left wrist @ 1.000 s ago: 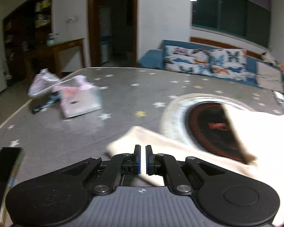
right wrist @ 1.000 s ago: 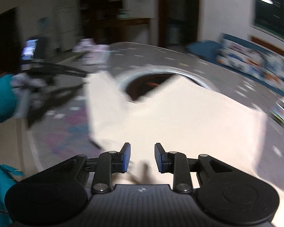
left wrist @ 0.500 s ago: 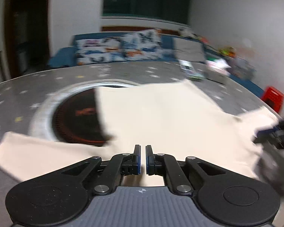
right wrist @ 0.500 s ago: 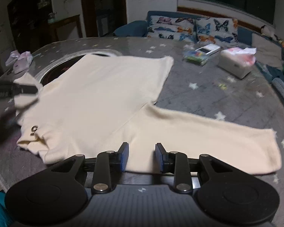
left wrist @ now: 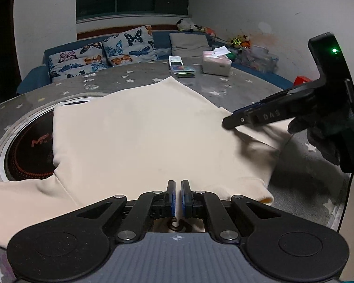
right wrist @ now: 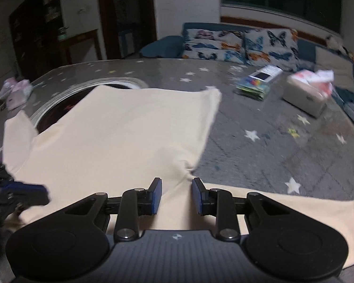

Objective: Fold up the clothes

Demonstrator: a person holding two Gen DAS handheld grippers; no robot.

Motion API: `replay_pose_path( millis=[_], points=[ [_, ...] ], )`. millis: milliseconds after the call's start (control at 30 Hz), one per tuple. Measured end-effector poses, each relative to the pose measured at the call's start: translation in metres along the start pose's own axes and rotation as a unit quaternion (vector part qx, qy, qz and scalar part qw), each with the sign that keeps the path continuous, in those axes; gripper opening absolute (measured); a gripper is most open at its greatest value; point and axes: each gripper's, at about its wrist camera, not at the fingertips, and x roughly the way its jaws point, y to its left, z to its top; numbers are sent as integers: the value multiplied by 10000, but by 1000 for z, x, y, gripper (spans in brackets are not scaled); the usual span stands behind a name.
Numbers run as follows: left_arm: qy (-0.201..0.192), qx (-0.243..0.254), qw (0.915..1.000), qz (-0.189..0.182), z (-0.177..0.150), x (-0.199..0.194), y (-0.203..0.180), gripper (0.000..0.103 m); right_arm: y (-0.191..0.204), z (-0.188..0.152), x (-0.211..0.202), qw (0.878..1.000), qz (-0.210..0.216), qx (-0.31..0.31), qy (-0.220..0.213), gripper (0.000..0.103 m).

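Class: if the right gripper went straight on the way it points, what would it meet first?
Most likely the cream shirt, near the armpit fold just ahead of the right gripper, whose jaws stand open and have just closed slightly. Depth is hard to judge here.

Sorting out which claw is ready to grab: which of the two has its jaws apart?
The right claw: a clear gap between its blue pads, over the cream long-sleeved top. The left claw is shut, pads nearly touching.
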Motion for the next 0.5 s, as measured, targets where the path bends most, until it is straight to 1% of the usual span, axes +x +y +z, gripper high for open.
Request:
replay_pose_path(
  millis=[167,333,400,500],
  points=[
    [7,48,10000,-17,2,-1,3,7,-22,-8,-21,9992,-116,353,-149,27],
    [-53,165,9998,-67,8,-3,-1,7,-48,-30,-34,9968,-588,548,-15,27],
    [-114,225,9996,-91,13,-4,-3,8,-58,-37,-44,9950,-750,656,-48,29],
    [-180,308,9993,-149,20,-1,-9,8,-75,-46,-58,9909,-1043,841,-84,29]
  ],
)
